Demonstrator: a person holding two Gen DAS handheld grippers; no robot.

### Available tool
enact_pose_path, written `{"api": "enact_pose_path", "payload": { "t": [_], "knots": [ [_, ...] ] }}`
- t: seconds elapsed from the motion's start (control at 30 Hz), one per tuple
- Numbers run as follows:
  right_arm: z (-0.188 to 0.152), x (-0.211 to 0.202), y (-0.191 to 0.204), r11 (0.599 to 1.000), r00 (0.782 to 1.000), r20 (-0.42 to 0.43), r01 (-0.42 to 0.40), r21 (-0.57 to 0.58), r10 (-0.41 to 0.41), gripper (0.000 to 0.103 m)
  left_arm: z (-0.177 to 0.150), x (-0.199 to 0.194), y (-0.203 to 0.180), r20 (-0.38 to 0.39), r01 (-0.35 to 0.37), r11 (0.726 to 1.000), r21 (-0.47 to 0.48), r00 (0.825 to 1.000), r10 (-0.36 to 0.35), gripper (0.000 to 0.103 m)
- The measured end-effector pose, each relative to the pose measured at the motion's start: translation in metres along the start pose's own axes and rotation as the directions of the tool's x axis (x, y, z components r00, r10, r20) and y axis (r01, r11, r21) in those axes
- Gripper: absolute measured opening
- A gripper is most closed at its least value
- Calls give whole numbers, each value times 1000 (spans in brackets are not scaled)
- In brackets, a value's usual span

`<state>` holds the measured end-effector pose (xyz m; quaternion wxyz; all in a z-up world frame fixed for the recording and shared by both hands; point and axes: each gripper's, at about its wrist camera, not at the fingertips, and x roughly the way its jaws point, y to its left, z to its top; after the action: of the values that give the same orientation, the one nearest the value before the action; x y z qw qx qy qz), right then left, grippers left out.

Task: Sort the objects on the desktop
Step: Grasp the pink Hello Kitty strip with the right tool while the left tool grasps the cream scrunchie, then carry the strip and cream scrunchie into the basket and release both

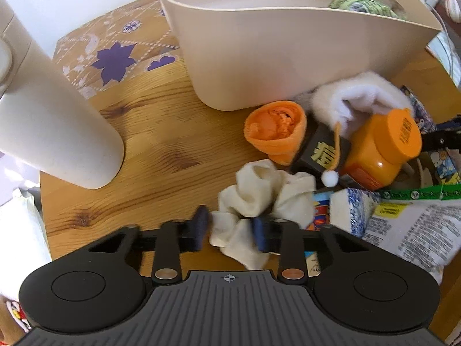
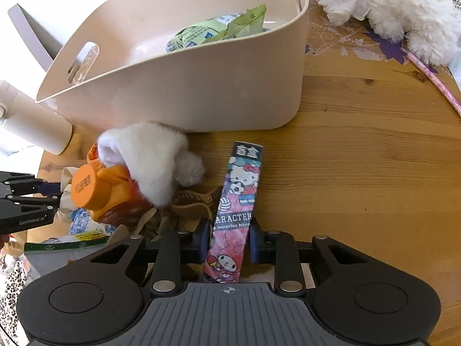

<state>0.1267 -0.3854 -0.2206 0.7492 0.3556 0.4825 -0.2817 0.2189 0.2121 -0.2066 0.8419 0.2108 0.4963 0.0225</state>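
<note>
While both grippers point down at a cluttered wooden table (image 2: 360,150), each has something between its pads. The left gripper (image 1: 230,227) has a cream scrunchie (image 1: 259,199) in its jaws; the right pad presses into the fabric, the left pad sits at its edge, so it reads as a grasp on the scrunchie, which lies on the table at the near edge of the pile. The right gripper (image 2: 229,238) is clamped on a long cartoon-printed box (image 2: 239,201), pads tight on both sides of its lower half; the box runs away from the gripper toward the bin, far end on or just above the wood, cannot tell which.

A beige plastic bin (image 2: 187,86) stands just behind both. Inside it is a green packet (image 2: 219,28).

Pile between the grippers: orange-lidded jar (image 1: 383,147) lying tilted, white fluffy hat (image 1: 357,98) with a pom-pom draped over it, orange rolled cloth (image 1: 273,129) just beside the bin wall, dark box with gold characters (image 1: 322,152) touching the jar, printed packets (image 1: 403,225) to the right of the scrunchie. A brown claw clip (image 2: 190,201) sits just left of the cartoon box.

A white cylinder (image 1: 57,121) stands well left of the pile. White plush toy (image 2: 389,5) and pink pencil (image 2: 426,72) lie beyond the bin on the right.
</note>
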Motion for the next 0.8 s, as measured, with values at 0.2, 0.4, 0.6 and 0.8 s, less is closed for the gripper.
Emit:
{"api": "enact_pose_path", "payload": {
  "t": [0.2, 0.4, 0.6, 0.8],
  "knots": [
    [-5, -16, -5, 1000, 999, 37, 0, -7, 1, 22, -7, -3, -3, -4, 11, 1000, 4, 1000, -11, 18],
    [-16, -44, -10, 1000, 997, 77, -8, -12, 8, 22, -13, -16, -6, 26, 16, 1000, 7, 1000, -16, 16],
    [-14, -54, -13, 1000, 993, 115, -9, -23, 11, 22, -13, -34, -5, 79, 24, 1000, 18, 997, -25, 15],
    [-11, -66, -14, 999, 987, 161, -16, -30, 21, 22, -15, -50, -9, 124, 25, 999, 35, 992, -30, 14]
  ]
}}
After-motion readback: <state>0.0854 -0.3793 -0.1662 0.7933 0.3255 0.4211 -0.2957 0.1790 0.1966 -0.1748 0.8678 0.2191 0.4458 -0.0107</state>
